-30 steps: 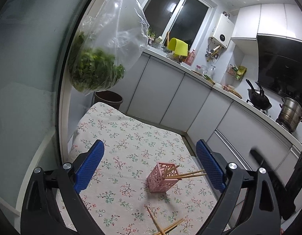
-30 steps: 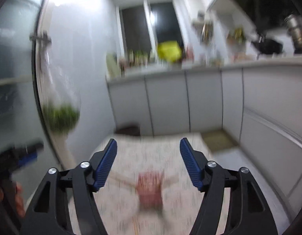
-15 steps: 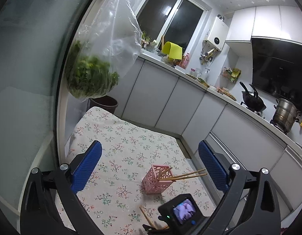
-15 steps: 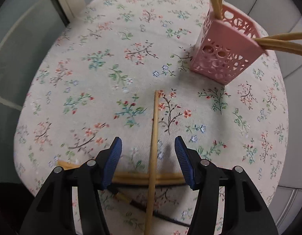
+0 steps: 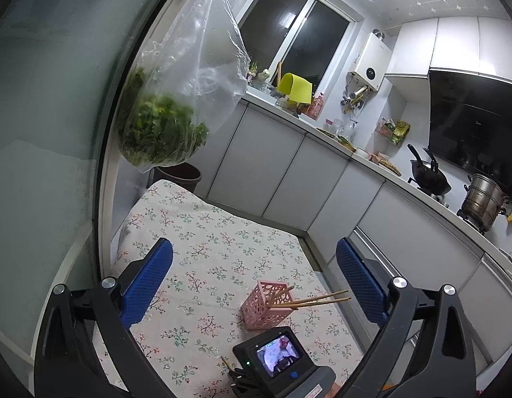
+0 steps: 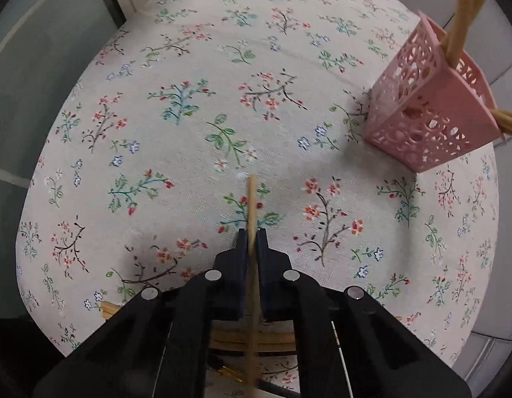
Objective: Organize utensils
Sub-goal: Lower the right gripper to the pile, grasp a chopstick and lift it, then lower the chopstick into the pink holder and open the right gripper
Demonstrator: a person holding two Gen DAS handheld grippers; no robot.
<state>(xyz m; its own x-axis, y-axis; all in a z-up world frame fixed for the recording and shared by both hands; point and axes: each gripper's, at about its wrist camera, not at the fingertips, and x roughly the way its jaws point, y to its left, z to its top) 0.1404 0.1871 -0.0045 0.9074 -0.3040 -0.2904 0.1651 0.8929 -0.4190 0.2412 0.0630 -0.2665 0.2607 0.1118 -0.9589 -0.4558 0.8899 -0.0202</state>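
Observation:
My right gripper [image 6: 252, 235] points down at the floral tablecloth [image 6: 189, 106] and is shut on a wooden chopstick [image 6: 252, 199], whose tip sticks out ahead of the pads. More chopsticks [image 6: 252, 338] lie crosswise under the gripper body. The pink perforated holder [image 6: 428, 112] stands at the upper right with chopsticks [image 6: 461, 30] leaning out of it. In the left wrist view my left gripper [image 5: 254, 285] hangs open above the table, well back from the holder [image 5: 265, 308]. The right gripper's body and screen [image 5: 279, 361] show at the bottom there.
A plastic bag of greens [image 5: 163, 126] hangs at the left by a glass door. White cabinets [image 5: 282, 172] and a counter run behind the table, with a wok [image 5: 428, 175] and a steel pot [image 5: 481, 202] on the stove. A dark bin [image 5: 181, 174] stands beyond the table's far corner.
My right gripper swung down from facing the room to pointing at the table, then closed its jaws on the chopstick. It came into the left view. The left gripper hardly moved.

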